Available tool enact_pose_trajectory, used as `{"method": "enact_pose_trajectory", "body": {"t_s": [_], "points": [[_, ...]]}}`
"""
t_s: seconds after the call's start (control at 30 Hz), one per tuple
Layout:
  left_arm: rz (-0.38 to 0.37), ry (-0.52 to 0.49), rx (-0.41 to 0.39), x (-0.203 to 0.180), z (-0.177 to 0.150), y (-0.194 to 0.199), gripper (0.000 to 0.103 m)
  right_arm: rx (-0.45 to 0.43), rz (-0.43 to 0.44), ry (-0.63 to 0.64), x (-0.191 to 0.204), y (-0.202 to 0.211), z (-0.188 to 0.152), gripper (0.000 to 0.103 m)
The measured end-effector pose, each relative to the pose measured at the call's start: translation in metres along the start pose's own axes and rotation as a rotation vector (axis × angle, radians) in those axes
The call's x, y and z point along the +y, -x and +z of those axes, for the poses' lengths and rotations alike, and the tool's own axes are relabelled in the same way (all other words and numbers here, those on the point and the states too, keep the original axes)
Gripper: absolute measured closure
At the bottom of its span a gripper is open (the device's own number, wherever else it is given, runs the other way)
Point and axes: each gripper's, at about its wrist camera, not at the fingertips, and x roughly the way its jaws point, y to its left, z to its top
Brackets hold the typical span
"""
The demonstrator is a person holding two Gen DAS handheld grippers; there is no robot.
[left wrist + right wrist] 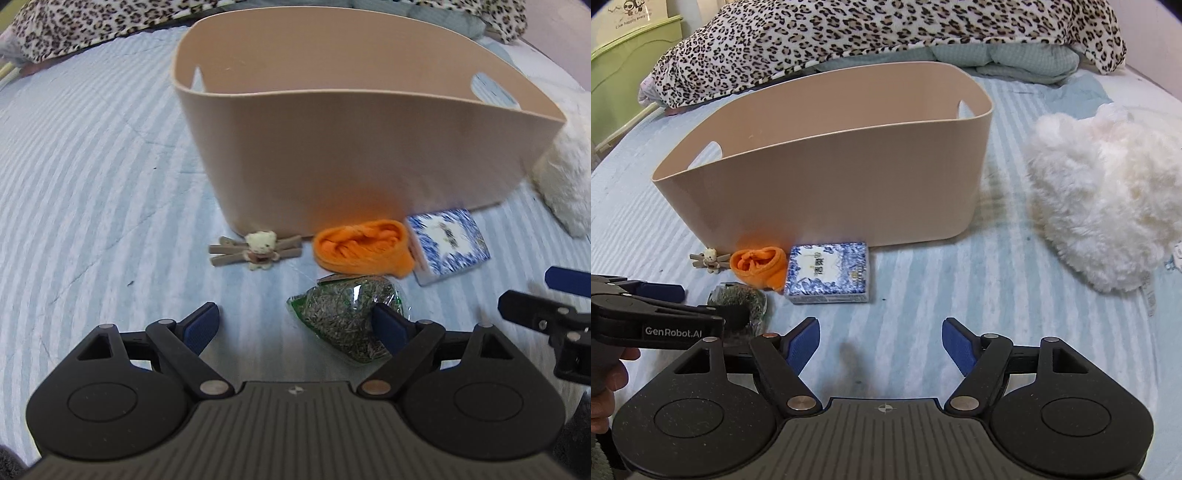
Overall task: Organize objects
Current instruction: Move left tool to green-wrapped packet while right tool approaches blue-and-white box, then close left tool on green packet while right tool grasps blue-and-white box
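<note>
Left gripper [295,325]: jaws spread wide and low over the bed [92,166], pinching nothing; the right-hand pad overlaps the near edge of the seed bag, contact not clear from the left wrist view.
Right gripper [881,343]: jaws spread, only bare striped sheet between them.
Seed bag [345,317]: clear packet of dark seeds with a green edge, lying just ahead of the left jaws and toward their right side; in the right wrist view it sits to the left of the right jaws, partly hidden by the left gripper.
Orange cloth [364,247]: a folded bundle just beyond the seed bag, touching or nearly touching it, close against the bin's near wall.
Blue-and-white packet [829,273]: flat and square, ahead of the right jaws and a little left, just beside the orange cloth.
Bear clip [258,249]: small cream bear on crossed beige sticks, ahead of the left jaws and left of the cloth, near the foot of the bin.
Beige bin [820,184]: tall oval tub with handle cut-outs, standing beyond all four small things; its near wall hides the floor, so contents cannot be told.
White fluffy thing [1108,192]: ahead and right of the right jaws, well apart from the packet.
Leopard blanket [886,29]: heaped behind the bin.
</note>
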Motion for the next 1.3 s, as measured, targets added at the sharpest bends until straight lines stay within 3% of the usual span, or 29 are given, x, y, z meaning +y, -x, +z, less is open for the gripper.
{"method": "enact_pose_trajectory", "body": {"t_s": [0.23, 0.47, 0.67, 0.73, 0.83, 1.3], "points": [[-0.025, 0.040, 0.007, 0.018, 0.005, -0.005, 0.006, 0.014, 0.035, 0.007, 0.012, -0.019, 0.007, 0.023], [-0.058, 0.028, -0.003, 0.025, 0.008, -0.008, 0.007, 0.026, 0.071, 0.011, 0.021, -0.033, 0.016, 0.018], [-0.123, -0.002, -0.013, 0.024, 0.009, -0.004, 0.037, 0.043, 0.071, 0.007, 0.022, -0.046, 0.018, 0.021], [-0.156, 0.006, -0.006, 0.026, 0.010, -0.002, 0.057, 0.051, 0.071, 0.008, 0.023, -0.048, 0.017, 0.033], [-0.170, 0.011, -0.002, 0.026, 0.011, 0.000, 0.061, 0.047, 0.073, 0.020, 0.024, -0.048, 0.016, 0.043], [-0.147, -0.017, -0.030, 0.028, -0.002, 0.024, 0.064, 0.012, 0.048, 0.030, 0.019, -0.021, 0.001, 0.045]]}}
